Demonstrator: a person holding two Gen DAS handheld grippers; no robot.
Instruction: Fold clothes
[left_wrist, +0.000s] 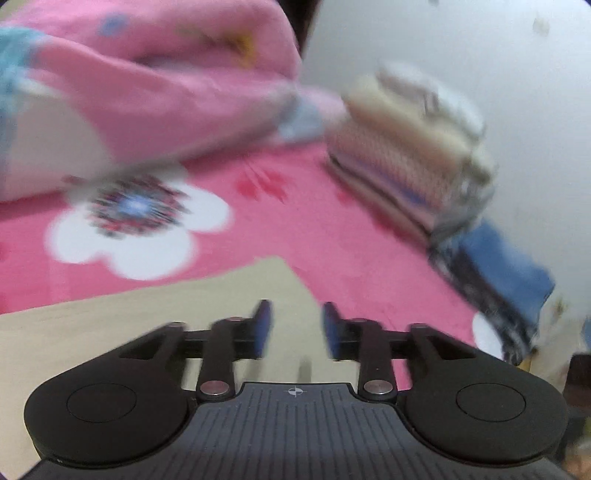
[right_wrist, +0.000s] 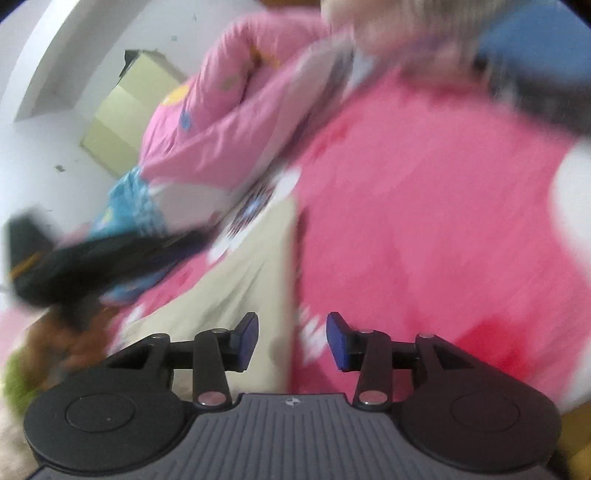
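White wall (left_wrist: 480, 44) backs the bed, and its pink flowered sheet (left_wrist: 295, 221) fills most of what I see through both wrist cameras, all of it smeared by motion blur. On my left wrist view, the left gripper (left_wrist: 297, 326) sits at 6 o'clock with its blue-padded fingers (left_wrist: 263, 325) apart and nothing between them; under and just ahead of them lies the beige garment (left_wrist: 147, 306), flat on the sheet, its corner reaching toward the middle of the frame. A rumpled pink quilt (left_wrist: 166, 85) is heaped at 11 o'clock, and a stack of folded clothes (left_wrist: 406, 155) stands against the wall at 2 o'clock, with a folded blue piece (left_wrist: 509, 273) beside it at 3 o'clock. A big white flower print (left_wrist: 147, 236) shows on the sheet at 9 o'clock. On my right wrist view, the right gripper (right_wrist: 291, 341) is also at 6 o'clock, fingers (right_wrist: 338, 341) apart and empty, hanging over the straight edge of the beige garment (right_wrist: 251, 280), which runs up from 6 o'clock toward the centre. The pink quilt (right_wrist: 229, 110) rises at 11 o'clock, and a dark blurred shape (right_wrist: 92, 262) crosses at 9 o'clock; I cannot tell what it is. A pale yellow cupboard (right_wrist: 125, 110) stands by the wall at 10 o'clock.
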